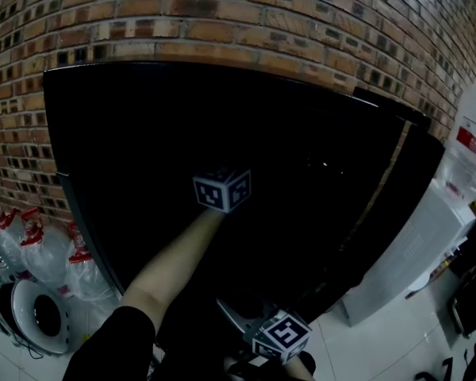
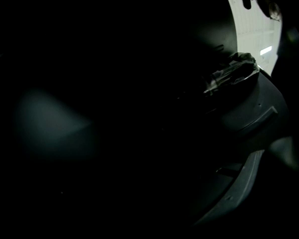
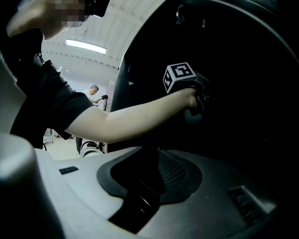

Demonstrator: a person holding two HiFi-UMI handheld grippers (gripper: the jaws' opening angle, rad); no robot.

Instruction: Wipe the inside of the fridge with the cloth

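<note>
Brick wall (image 1: 222, 22) behind black fridge (image 1: 182, 133) — white tiled floor (image 1: 385, 344) below.

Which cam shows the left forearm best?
Right gripper view: the left forearm runs lit from sleeve to left hand. Head view shows it from above, foreshortened, with the hand lost in the dark. Left gripper view is nearly black, no arm.

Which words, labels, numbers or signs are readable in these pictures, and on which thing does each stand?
No text can be read.
The red label on the water jug: white print, too small and blurred to read.
The left marker cube and the right marker cube: black-and-white square patterns only, no letters.
</note>
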